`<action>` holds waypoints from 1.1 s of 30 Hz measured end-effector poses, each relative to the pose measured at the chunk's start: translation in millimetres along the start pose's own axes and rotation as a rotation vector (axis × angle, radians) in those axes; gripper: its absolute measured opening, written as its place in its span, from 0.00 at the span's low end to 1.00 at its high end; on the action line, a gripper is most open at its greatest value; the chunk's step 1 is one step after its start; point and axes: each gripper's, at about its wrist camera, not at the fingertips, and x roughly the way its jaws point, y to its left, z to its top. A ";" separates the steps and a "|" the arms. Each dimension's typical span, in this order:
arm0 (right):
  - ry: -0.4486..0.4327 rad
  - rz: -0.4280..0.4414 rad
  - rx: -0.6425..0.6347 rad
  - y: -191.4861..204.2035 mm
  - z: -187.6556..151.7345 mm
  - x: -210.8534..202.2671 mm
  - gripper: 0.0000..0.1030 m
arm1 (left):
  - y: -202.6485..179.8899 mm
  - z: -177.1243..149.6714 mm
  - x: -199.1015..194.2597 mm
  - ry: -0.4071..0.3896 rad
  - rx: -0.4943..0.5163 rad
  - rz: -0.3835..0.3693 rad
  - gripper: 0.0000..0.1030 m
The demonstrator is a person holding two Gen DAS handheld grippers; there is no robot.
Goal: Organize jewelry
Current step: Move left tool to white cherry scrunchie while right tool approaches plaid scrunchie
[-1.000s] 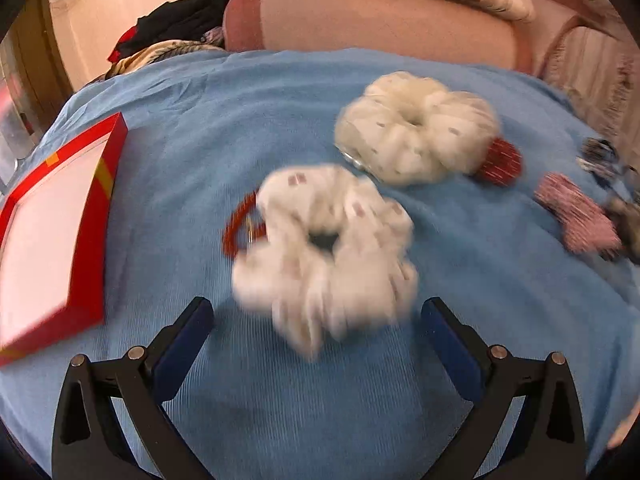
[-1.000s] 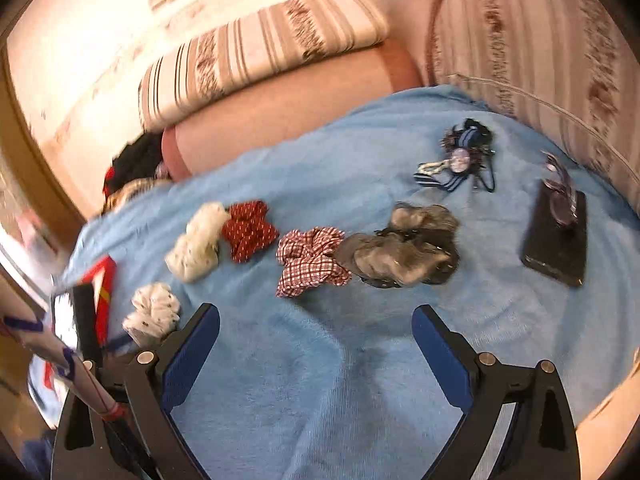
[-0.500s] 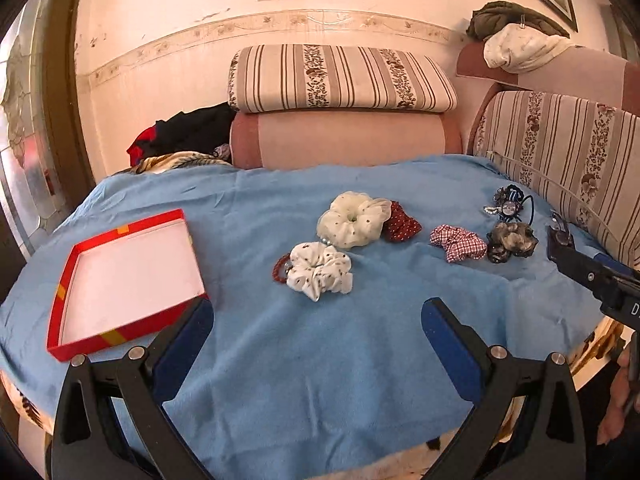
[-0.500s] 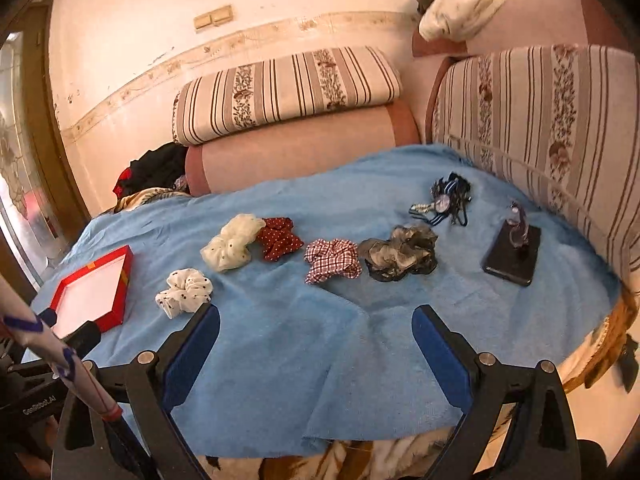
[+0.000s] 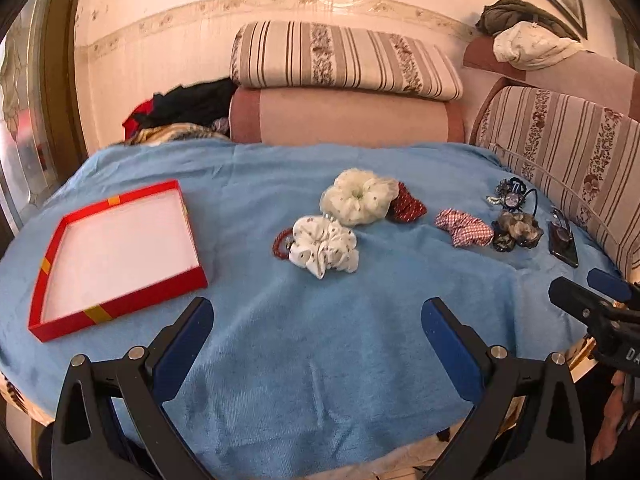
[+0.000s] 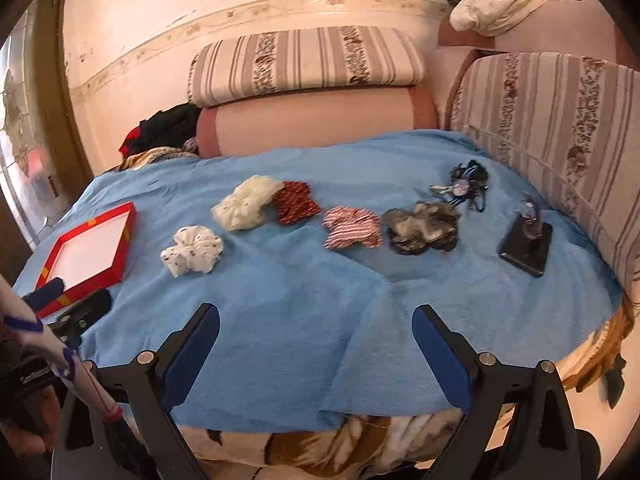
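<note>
Scrunchies (image 5: 324,246) lie beside a red box (image 5: 116,256); both tools, left (image 5: 316,344) and right (image 6: 316,344), gape empty; lettering on them unreadable.

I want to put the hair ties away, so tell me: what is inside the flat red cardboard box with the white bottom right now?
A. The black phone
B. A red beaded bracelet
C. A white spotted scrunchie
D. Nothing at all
D: the flat red cardboard box shows only its bare white bottom, while the white spotted scrunchie lies on the blue blanket beside it.
</note>
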 end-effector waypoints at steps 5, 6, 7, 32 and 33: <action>0.030 0.013 -0.040 14.7 -1.6 9.9 0.96 | 7.0 0.7 10.8 0.029 -0.018 0.002 1.00; 0.035 0.015 -0.046 17.3 -1.5 12.0 0.96 | 8.3 1.1 12.4 0.033 -0.022 -0.001 1.00; 0.040 0.017 -0.050 19.1 -1.2 14.0 0.96 | 9.4 0.8 13.7 0.036 -0.025 0.000 1.00; 0.152 0.073 0.029 1.5 35.9 85.2 0.93 | 24.9 30.6 61.5 0.091 -0.045 -0.001 1.00; 0.153 0.076 0.045 -1.8 42.2 89.9 0.92 | 28.1 35.7 65.2 0.093 -0.054 -0.002 1.00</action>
